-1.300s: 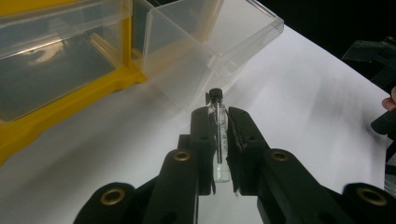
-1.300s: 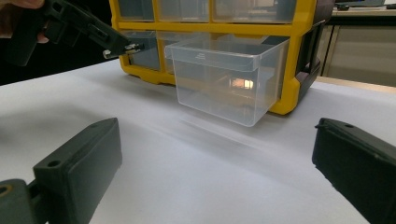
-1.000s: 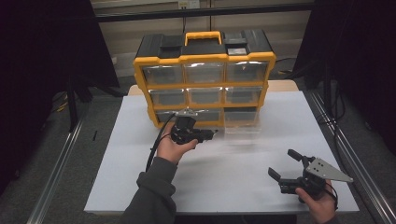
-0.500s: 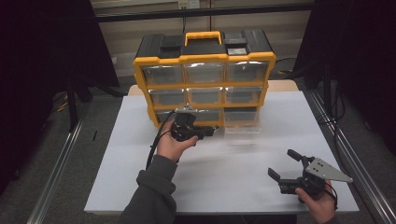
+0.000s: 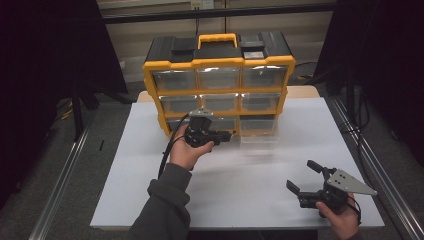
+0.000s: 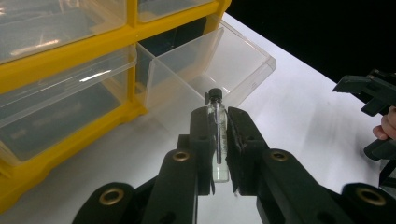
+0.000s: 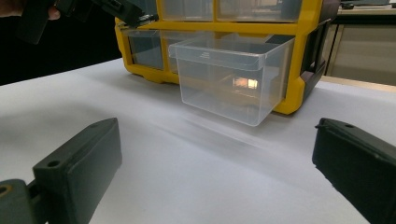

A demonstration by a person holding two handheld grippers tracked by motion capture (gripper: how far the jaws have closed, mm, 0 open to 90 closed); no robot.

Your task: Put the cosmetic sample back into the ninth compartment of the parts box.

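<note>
Vial held at the open drawer

High view: the left gripper (image 5: 223,136) hovers by the pulled-out drawer (image 5: 258,132) of the yellow cabinet (image 5: 218,63); the right gripper (image 5: 307,177) rests low on the white worktop (image 5: 250,170), fingers apart. Left gripper view: its fingers are clamped on a small glass vial (image 6: 217,135), black cap toward the drawer. Right gripper view: fingers wide apart, facing the drawer (image 7: 231,79).

No legible text, label, brand, number or sign found. The pulled-out clear drawer (image 7: 232,79) carries faint moulded marks on its front lip, too small to read. The yellow organiser (image 5: 218,80) and the small vial (image 6: 217,135) show no readable marking.
</note>
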